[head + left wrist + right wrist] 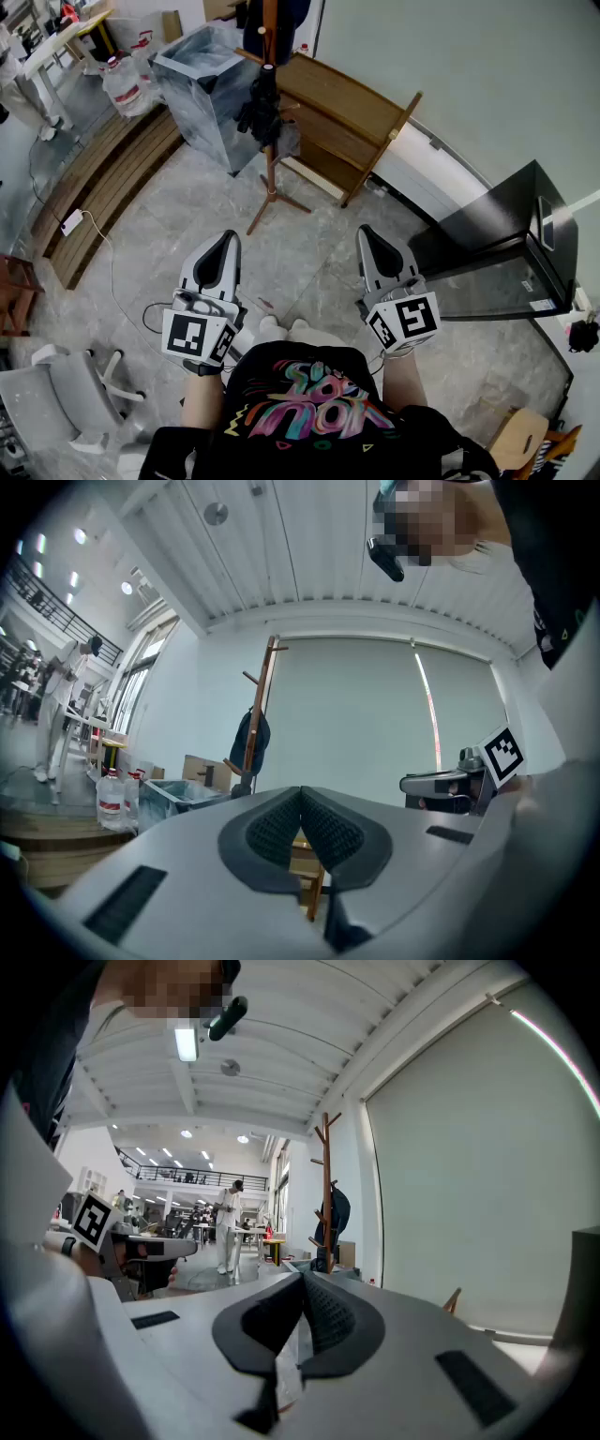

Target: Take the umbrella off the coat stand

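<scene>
The umbrella, dark and folded, hangs high on the stand, close against its wooden pole, and nothing of mine touches it. In my left gripper view the umbrella shows as a dark blue bundle on the stand, beyond my jaw tips and a little to their left. In my right gripper view the umbrella sits at about mid-height on the stand. The stand's feet spread on the grey tiled floor. A wooden shelf stands just behind it by the wall, and a grey bin is beside it on the left. Farther left are water bottles, and to the right is a black cabinet. My left gripper and right gripper are side by side close to my body, held level and pointing towards the stand, well apart from it. The left gripper has its ribbed pads pressed together with nothing between them. The right gripper is likewise closed, pad against pad, and empty. A person in white stands far off in the hall.
</scene>
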